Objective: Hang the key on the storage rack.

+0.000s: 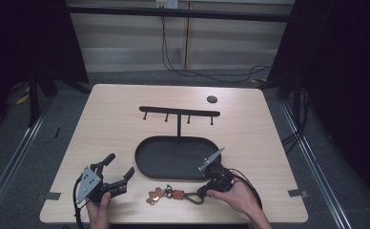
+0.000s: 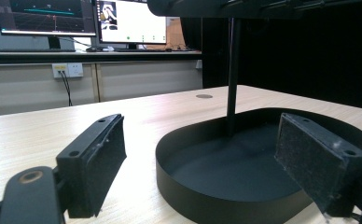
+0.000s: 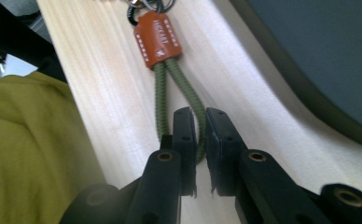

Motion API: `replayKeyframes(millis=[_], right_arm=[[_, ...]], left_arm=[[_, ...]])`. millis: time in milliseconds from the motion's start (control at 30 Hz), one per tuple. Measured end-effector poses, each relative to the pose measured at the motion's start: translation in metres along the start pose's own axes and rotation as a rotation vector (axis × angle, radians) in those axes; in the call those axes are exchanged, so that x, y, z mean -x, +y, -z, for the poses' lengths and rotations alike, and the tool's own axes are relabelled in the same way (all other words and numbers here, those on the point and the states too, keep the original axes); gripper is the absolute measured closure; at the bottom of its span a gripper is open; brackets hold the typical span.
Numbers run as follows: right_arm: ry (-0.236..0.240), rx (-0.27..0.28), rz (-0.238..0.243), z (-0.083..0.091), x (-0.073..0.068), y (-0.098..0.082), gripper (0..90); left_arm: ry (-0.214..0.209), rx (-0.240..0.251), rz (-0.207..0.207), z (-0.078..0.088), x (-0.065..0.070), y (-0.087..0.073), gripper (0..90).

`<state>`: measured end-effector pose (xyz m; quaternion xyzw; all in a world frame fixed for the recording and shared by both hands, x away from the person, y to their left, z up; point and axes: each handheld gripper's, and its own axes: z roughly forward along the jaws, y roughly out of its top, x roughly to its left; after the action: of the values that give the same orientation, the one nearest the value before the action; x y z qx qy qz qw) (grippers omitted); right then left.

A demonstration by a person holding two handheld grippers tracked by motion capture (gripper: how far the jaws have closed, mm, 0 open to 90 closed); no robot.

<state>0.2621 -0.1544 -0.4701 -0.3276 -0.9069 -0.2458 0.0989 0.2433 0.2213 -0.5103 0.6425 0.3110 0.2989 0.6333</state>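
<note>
A keychain lies near the table's front edge: a green cord loop (image 1: pixel 191 196) (image 3: pixel 184 91), an orange leather band (image 1: pixel 177 194) (image 3: pixel 157 39), metal rings and a brown charm (image 1: pixel 154 196). My right gripper (image 1: pixel 203 192) (image 3: pixel 200 122) is shut on the end of the green cord loop, which is pinched between its two black jaws. My left gripper (image 1: pixel 118 168) (image 2: pixel 202 165) stands open at the front left, nothing between its jaws, facing the black oval tray (image 1: pixel 147 162) (image 2: pixel 188 193). A black T-shaped stand with hooks (image 1: pixel 179 113) (image 2: pixel 233 70) rises from the tray's back.
A small dark round disc (image 1: pixel 211 99) (image 2: pixel 204 96) sits at the table's back right. Monitors (image 2: pixel 44 18) stand on a desk beyond the table in the left gripper view. A yellow-green sleeve (image 3: pixel 30 149) is at the left of the right gripper view.
</note>
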Motion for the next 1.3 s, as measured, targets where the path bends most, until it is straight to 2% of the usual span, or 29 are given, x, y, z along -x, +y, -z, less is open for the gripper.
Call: replayKeyframes(millis=[167,233,300,433,600,700,833,967,1033,1233,1300], right_arm=[[-0.005,-0.022,0.026,-0.004,-0.003,0.001,82.9],[-0.022,-0.041,0.044,-0.006,-0.004,0.002,83.9],[-0.01,-0.044,0.06,-0.006,-0.004,0.003,84.7],[-0.029,-0.068,0.076,-0.006,-0.004,0.006,85.2],[-0.047,-0.09,0.069,-0.006,-0.003,0.012,84.8],[-0.052,-0.126,0.121,-0.009,-0.007,0.013,83.0],[-0.07,-0.133,0.14,-0.011,-0.013,0.013,78.9],[-0.113,-0.138,0.182,-0.012,-0.018,0.012,83.4],[-0.104,-0.159,0.165,-0.011,-0.017,0.012,85.1],[-0.058,-0.172,0.116,-0.01,-0.009,0.013,85.6],[-0.064,-0.188,0.111,-0.009,-0.007,0.015,85.6]], left_arm=[[-0.001,-0.001,0.0,0.0,0.0,0.0,15.8],[0.0,-0.001,-0.001,0.0,0.0,0.0,15.8],[0.0,0.003,0.003,0.0,0.0,0.0,15.8],[0.0,0.003,0.002,0.0,0.0,0.0,15.8],[-0.002,0.003,0.003,0.0,0.0,0.0,15.8],[-0.001,0.002,0.001,0.0,0.0,0.0,15.8],[-0.001,0.0,-0.002,0.0,0.0,0.0,15.7],[-0.001,0.004,0.002,0.0,0.0,0.0,15.7],[-0.002,0.005,0.003,0.0,0.0,0.0,15.7],[-0.003,0.004,0.002,0.0,0.0,0.0,15.7],[-0.003,0.004,0.002,0.0,0.0,0.0,15.7]])
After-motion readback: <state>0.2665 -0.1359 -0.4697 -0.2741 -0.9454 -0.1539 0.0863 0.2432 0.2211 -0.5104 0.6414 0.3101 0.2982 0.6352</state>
